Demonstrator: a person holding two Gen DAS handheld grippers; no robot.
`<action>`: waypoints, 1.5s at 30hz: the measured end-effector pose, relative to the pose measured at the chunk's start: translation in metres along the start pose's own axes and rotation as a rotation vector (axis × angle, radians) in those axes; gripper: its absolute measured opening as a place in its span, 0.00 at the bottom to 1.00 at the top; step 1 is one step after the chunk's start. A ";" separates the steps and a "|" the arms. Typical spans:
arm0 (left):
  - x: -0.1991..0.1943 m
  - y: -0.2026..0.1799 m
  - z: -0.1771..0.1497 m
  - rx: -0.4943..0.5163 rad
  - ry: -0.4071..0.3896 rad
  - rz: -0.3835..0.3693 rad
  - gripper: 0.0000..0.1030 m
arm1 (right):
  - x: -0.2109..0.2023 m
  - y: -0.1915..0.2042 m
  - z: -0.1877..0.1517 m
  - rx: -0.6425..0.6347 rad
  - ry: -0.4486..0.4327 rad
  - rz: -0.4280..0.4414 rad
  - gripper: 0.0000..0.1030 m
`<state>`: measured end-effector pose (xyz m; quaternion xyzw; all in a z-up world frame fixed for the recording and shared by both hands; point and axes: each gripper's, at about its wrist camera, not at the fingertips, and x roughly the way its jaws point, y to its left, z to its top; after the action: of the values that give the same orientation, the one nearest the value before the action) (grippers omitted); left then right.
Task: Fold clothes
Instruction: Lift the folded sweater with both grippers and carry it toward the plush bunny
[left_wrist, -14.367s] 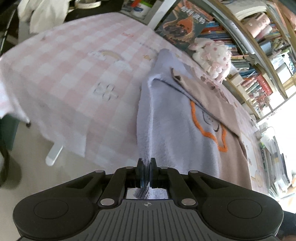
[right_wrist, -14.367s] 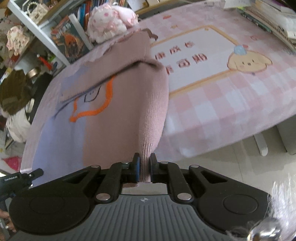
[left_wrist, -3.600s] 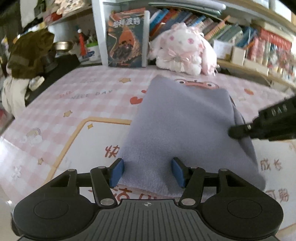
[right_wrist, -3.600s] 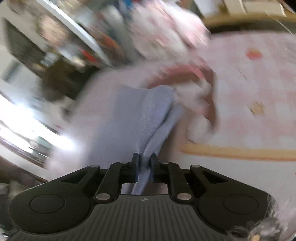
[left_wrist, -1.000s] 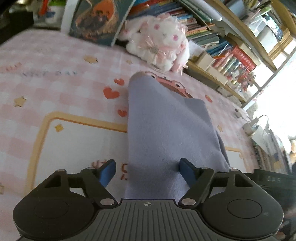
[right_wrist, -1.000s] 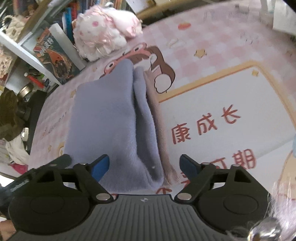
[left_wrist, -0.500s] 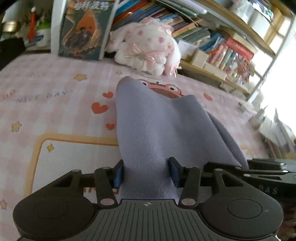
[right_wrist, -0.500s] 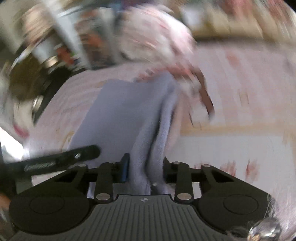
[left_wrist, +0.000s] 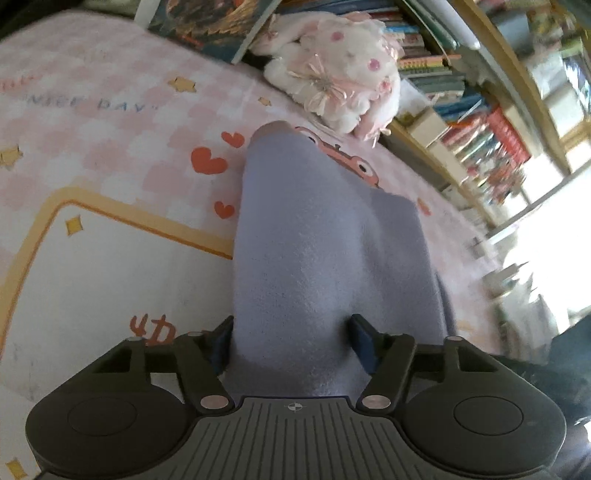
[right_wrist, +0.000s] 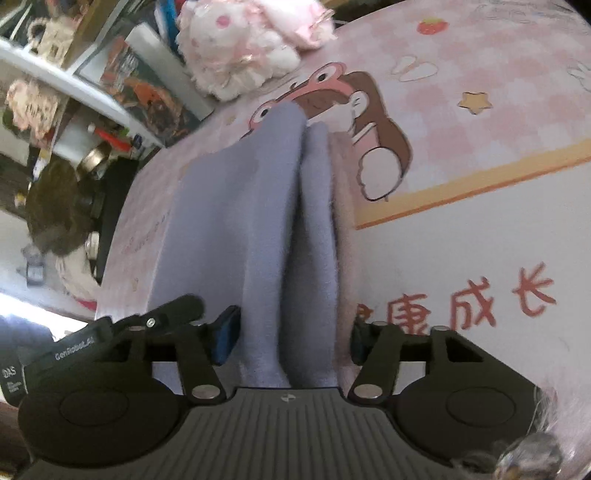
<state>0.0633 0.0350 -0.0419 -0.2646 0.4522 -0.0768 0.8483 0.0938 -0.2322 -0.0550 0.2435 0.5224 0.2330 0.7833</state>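
Note:
A folded lavender sweater (left_wrist: 325, 240) lies on the pink checked tablecloth (left_wrist: 110, 155), its near end between the jaws of my left gripper (left_wrist: 293, 341). The jaws are opening, and the pads still touch the cloth on both sides. In the right wrist view the same sweater (right_wrist: 258, 221) shows stacked lavender folds and a beige layer on the right. My right gripper (right_wrist: 291, 341) holds that near edge between its pads while its jaws open. One finger (right_wrist: 173, 310) of the left gripper shows at the lower left.
A pink-and-white plush rabbit (left_wrist: 332, 74) sits at the table's far edge against bookshelves (left_wrist: 472, 122). A large book (left_wrist: 207, 26) leans beside it. Dark clutter (right_wrist: 59, 206) stands off the table's left side. Printed cartoon figures and red characters (right_wrist: 480, 302) cover the cloth.
Both grippers closed in on the sweater's near end from wide open, squeezed it, and now stand a little wider. The right gripper swung sideways and steadied.

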 end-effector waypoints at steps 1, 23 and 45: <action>-0.003 -0.002 -0.001 0.002 -0.009 0.000 0.50 | 0.000 0.001 0.001 -0.012 0.002 0.007 0.37; -0.035 -0.076 -0.030 0.080 -0.137 -0.017 0.46 | -0.077 0.003 -0.011 -0.200 -0.162 0.008 0.29; -0.039 -0.081 -0.030 0.137 -0.105 -0.019 0.47 | -0.088 0.000 -0.023 -0.169 -0.197 -0.003 0.29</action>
<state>0.0255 -0.0311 0.0145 -0.2140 0.3981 -0.1015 0.8862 0.0415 -0.2839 -0.0008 0.1978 0.4218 0.2499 0.8488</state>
